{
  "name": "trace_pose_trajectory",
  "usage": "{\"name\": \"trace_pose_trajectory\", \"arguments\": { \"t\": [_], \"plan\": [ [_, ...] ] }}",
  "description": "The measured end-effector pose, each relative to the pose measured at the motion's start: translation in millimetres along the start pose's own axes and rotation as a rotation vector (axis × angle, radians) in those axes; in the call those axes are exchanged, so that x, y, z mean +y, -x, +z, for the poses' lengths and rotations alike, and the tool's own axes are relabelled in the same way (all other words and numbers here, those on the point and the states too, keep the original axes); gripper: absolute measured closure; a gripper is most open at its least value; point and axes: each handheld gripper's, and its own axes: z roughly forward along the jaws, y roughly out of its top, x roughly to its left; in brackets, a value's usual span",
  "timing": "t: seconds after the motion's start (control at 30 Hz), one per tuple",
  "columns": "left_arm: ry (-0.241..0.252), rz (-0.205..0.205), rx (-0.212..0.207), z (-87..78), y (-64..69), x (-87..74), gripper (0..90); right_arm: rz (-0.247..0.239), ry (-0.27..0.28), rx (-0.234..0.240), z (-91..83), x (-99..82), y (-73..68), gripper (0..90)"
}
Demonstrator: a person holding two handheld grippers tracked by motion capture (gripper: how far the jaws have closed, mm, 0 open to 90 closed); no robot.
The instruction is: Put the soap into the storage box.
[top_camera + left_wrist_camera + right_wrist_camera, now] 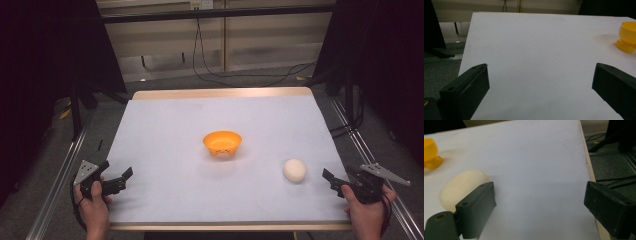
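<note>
The white ball (294,170) lies near the counter's (170,120) right edge, just left of the right gripper (327,176), whose jaws stand spread and empty, well apart from the left gripper (127,173), equally spread.

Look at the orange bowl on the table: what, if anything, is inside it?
In the high view the orange bowl looks empty: only its own orange inner wall shows. The near rim hides part of the bottom. The white egg-shaped object lies apart on the table.
</note>
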Motion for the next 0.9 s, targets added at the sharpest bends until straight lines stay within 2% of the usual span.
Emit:
{"name": "trace_pose_trajectory", "arguments": {
  "t": [0.27, 0.4, 0.47, 0.5, 0.53, 0.6, 0.67, 0.73, 0.77, 0.9],
  "plan": [
    [-0.010, -0.003, -0.005, 1.2, 0.2, 0.3, 0.9, 0.018, -0.054, -0.009, 5.1, 6.4, -6.9, 12.3],
    [-0.016, 0.008, 0.001, 1.4, 0.1, 0.6, 0.9, 0.029, -0.092, -0.016, 9.1, 8.5, -12.1, 12.2],
    [-0.016, 0.010, 0.002, 1.3, 0.3, 0.6, 0.9, 0.021, -0.127, -0.025, 12.3, 10.6, -16.0, 12.1],
    [-0.015, 0.010, 0.001, 1.3, 0.3, 0.6, 0.9, 0.020, -0.158, -0.008, 14.2, 13.6, -19.8, 11.3],
    [-0.015, 0.010, 0.001, 1.2, 0.3, 0.6, 0.9, 0.020, -0.158, -0.008, 14.2, 13.6, -19.8, 11.3],
    [-0.013, 0.011, -0.001, 1.2, 0.4, 0.5, 1.0, 0.025, -0.195, 0.004, 16.3, 17.0, -24.1, 10.2],
    [-0.012, 0.011, -0.002, 1.1, 0.8, 0.4, 1.0, 0.009, -0.240, 0.000, 19.7, 21.3, -31.7, 9.0],
    [-0.011, 0.011, -0.002, 1.1, 0.8, 0.4, 1.0, 0.004, -0.248, 0.000, 20.7, 22.4, -33.7, 8.6],
    [-0.012, 0.011, -0.001, 1.2, 0.8, 0.4, 1.0, -0.019, -0.274, -0.004, 24.0, 26.3, -39.1, 8.2],
    [-0.014, 0.013, -0.002, 1.4, 1.0, 0.5, 1.1, -0.033, -0.308, -0.010, 29.5, 34.8, -47.7, 7.1]
  ]
}}
